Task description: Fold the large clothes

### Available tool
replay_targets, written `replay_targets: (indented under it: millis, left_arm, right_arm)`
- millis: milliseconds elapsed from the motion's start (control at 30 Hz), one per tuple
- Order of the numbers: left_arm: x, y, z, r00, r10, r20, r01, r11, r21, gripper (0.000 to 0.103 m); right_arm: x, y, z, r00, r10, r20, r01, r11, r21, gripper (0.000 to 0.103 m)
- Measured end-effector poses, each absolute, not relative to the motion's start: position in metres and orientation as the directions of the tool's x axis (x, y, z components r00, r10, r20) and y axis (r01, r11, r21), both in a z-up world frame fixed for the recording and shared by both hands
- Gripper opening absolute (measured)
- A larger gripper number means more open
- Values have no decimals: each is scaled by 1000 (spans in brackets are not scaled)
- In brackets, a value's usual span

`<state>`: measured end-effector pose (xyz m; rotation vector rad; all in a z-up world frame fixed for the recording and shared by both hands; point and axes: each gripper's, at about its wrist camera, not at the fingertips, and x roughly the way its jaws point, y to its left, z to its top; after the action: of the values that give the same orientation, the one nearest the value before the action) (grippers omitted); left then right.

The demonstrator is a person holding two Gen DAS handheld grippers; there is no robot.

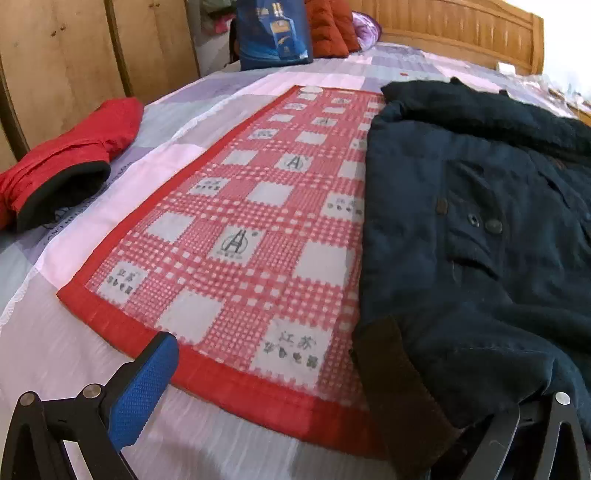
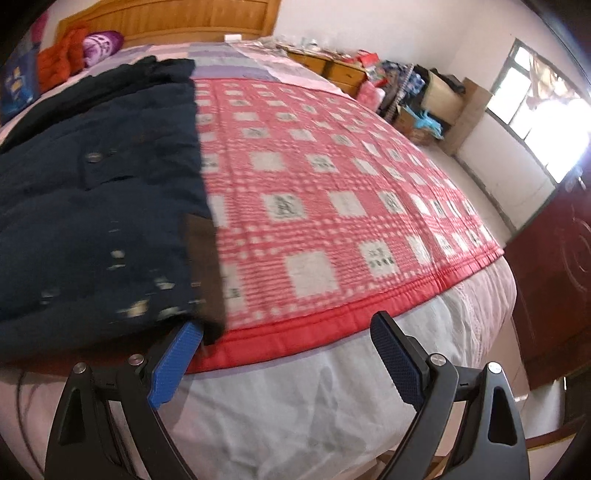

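A large dark navy coat [image 1: 480, 236] with dark buttons lies on a red-and-white checked mat [image 1: 255, 229] on the bed. Its sides are folded in, and a brown lining strip [image 1: 391, 373] shows at its near hem. My left gripper [image 1: 332, 387] is open at the near edge; its blue left finger pad [image 1: 144, 391] rests over the mat's red border, and the right finger is under the coat's hem. In the right wrist view the coat [image 2: 96, 199] lies on the left of the mat [image 2: 332, 184]. My right gripper [image 2: 288, 354] is open, with its left fingertip at the coat's brown hem corner [image 2: 203, 269].
A folded red garment [image 1: 62, 166] lies at the bed's left edge beside wooden wardrobe doors [image 1: 74, 55]. A blue bag [image 1: 273, 33], orange-red cushions [image 1: 328, 26] and a wooden headboard [image 1: 461, 26] are at the far end. Clutter and a window [image 2: 535, 99] are to the right.
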<state>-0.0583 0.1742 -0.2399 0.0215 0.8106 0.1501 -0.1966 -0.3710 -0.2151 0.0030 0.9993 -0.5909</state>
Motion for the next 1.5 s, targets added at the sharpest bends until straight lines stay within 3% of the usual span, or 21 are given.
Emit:
replay_targets:
  millis: [200,300,333,433,467,500,533,567,600,633,700,867,1500]
  left_arm:
    - [-45,151,-247,680,73,-730,-42,997,60,103]
    - [-36,147,-251,675,75,-734,-43,997,62,103]
    - [-33,149,-252,672,88,-735,-51,996,72,103]
    - [-27,174,-252,658,134,-741,-129,990,64,98]
    - [-28,178,-252,653,108,-750,-118,992,40,96]
    - [-29,177,-252,650,95,-754,-98,994,40,86]
    - [-32,170,-252,648,86,-756,-60,996,63,69]
    - [-33,161,-251,649,71,-758,-12,996,83,57]
    - [-34,154,-251,642,32,-766,35,997,71,35]
    - [-33,150,-249,637,14,-771,54,997,62,22]
    - [-34,147,-241,645,-11,-764,72,996,46,17]
    - [-39,159,-205,675,-34,-737,58,998,8,17]
    - [37,146,-23,778,-11,-628,106,988,114,17]
  right_arm:
    - [-171,-367,-228,434,-406,-804,337,901,-273,94]
    - [-154,-370,-231,450,-398,-799,315,908,-274,84]
    - [-151,-376,-232,450,-391,-803,322,910,-262,75]
    - [-151,-403,-226,483,-340,-807,385,910,-153,73]
    - [-150,-405,-225,489,-324,-810,393,911,-127,64]
    - [-147,-401,-227,488,-301,-819,370,921,-118,53]
    - [-143,-393,-230,481,-287,-829,335,933,-128,26]
    - [-138,-379,-234,476,-278,-835,280,947,-156,17]
    - [-136,-372,-234,474,-306,-826,275,942,-191,17]
    - [-136,-375,-233,476,-298,-827,293,941,-170,17]
    - [-138,-386,-228,482,-268,-834,343,934,-102,17]
    - [-138,-390,-192,527,-234,-817,326,944,-61,15]
    - [-62,-385,15,695,-235,-680,227,969,-103,14]
